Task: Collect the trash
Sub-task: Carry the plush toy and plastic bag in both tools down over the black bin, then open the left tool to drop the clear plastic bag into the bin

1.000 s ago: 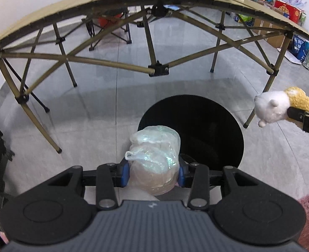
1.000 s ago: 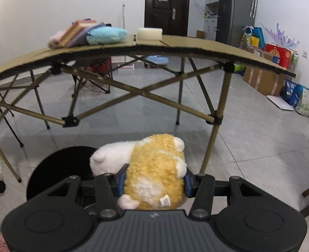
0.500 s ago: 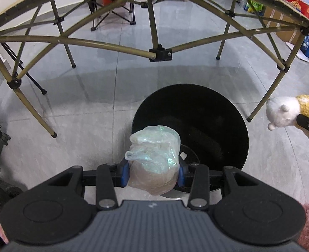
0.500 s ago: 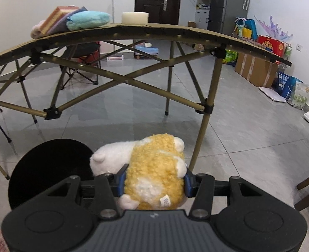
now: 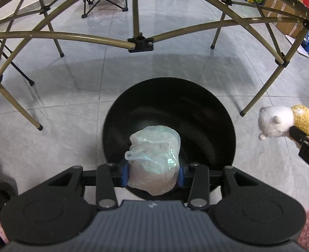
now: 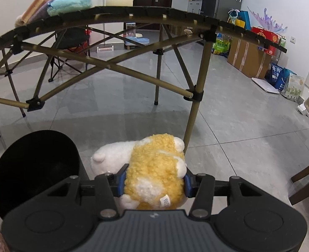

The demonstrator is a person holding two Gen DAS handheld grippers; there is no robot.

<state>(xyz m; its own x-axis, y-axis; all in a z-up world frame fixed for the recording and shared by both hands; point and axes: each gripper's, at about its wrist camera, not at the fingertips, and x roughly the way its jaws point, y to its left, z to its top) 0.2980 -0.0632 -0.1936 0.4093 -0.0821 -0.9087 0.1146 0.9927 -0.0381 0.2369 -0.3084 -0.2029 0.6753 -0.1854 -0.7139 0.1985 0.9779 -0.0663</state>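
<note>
Two grips, both full: left gripper (image 5: 153, 173) clamps a crumpled plastic bag (image 5: 154, 157) right above the black bin (image 5: 207, 115), seemingly poised to drop it; right gripper (image 6: 153, 183), beside the bin, clenches a plush toy (image 6: 156, 168).

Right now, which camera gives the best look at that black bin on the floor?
The left wrist view: it looks almost straight down into the black bin, so its whole round mouth shows, with the crumpled plastic bag held above it. The right wrist view catches the bin only at its lower left, side-on and partly cut off.
</note>
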